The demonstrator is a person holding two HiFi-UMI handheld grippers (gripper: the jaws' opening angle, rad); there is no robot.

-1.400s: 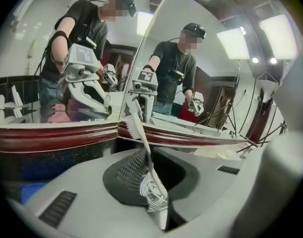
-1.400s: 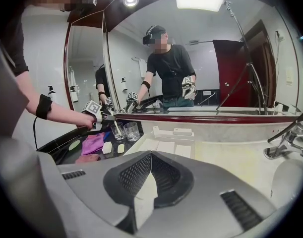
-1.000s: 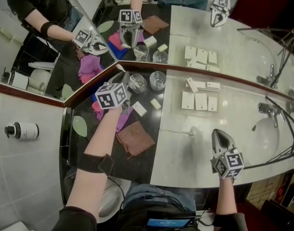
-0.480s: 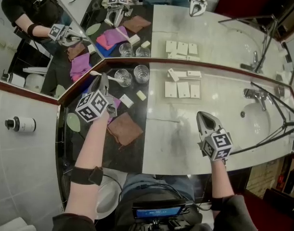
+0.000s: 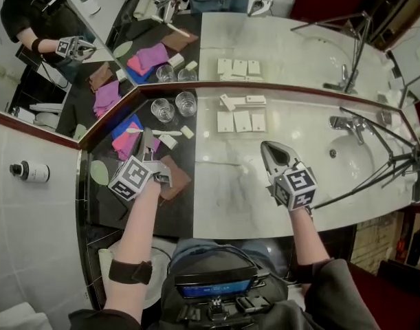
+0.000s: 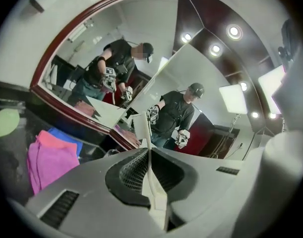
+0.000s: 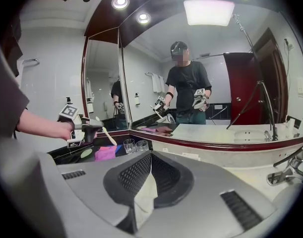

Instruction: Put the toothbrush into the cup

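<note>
Left gripper (image 5: 148, 143) jaws pinch toothbrush (image 5: 161, 133), long axis left-right across jaw tips, above dark counter. Cup (image 5: 162, 109) just beyond, far side. Right gripper (image 5: 272, 155) pressed together, empty, well right.

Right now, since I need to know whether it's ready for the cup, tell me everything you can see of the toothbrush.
The toothbrush is plain white and looks like plastic, with a slim handle that widens at the head end. Its bristles cannot be made out. The left tool is shut on its handle, and nothing else touches it. It is held tilted in the air above the dark counter, not yet in the nearest glass.
</note>
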